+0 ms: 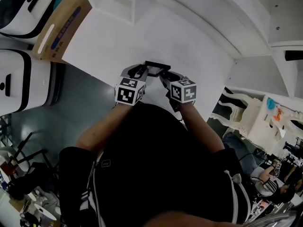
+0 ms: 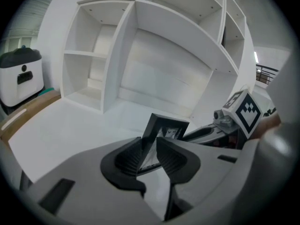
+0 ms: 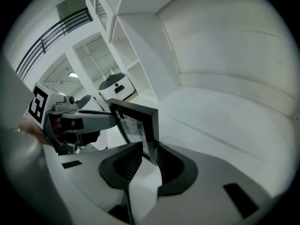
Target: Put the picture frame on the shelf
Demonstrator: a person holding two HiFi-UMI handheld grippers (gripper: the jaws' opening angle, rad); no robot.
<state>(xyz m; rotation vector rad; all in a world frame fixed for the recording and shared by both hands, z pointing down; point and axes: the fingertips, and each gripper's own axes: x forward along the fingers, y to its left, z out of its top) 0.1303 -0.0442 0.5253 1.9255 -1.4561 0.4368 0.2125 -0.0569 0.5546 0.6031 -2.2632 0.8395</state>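
Head view shows the picture frame (image 1: 156, 68) held over the white desktop (image 1: 118, 37), the left gripper (image 1: 141, 72) pinching its 9 o'clock edge and the right gripper (image 1: 165, 77) its 3 o'clock edge. The left gripper view adds the shelf (image 2: 117, 55) compartments at 12 o'clock.

well left of the left gripper (image 1: 143, 71) stand two white machines (image 1: 21, 82), with a cardboard box (image 1: 60, 22) just beside the farther one. well right of the right gripper (image 1: 164, 77), a white carved chair (image 1: 239, 109) stands.

I can read nothing: blue print on the cardboard box (image 1: 64, 25) and marks inside the picture frame (image 3: 136, 121) may be lettering, but they are too blurred.
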